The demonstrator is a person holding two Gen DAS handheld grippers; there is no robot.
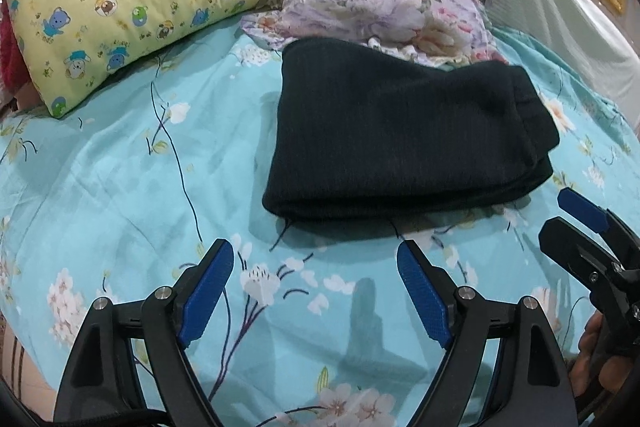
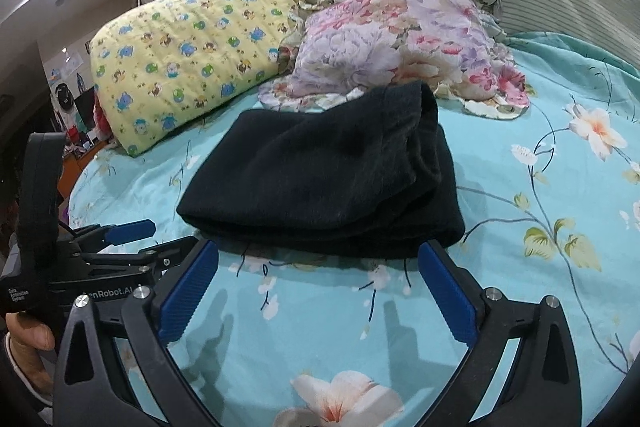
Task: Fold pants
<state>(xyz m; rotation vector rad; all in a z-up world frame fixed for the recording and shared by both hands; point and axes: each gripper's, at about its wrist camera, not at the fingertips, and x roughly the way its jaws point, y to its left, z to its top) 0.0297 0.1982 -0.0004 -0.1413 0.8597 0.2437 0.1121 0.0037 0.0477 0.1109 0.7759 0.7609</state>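
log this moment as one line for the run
pants folded on bed | left claw open, empty | right claw open, empty

Pants' (image 1: 400,139) inner layers hidden

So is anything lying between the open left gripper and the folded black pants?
Nothing but bare turquoise floral bedsheet separates the left gripper from the folded black knit pants, apart from a dark loose thread at their hem, per the left wrist view.

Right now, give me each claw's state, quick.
Left claw: open, empty, short of the pants.
Right claw: open, empty.
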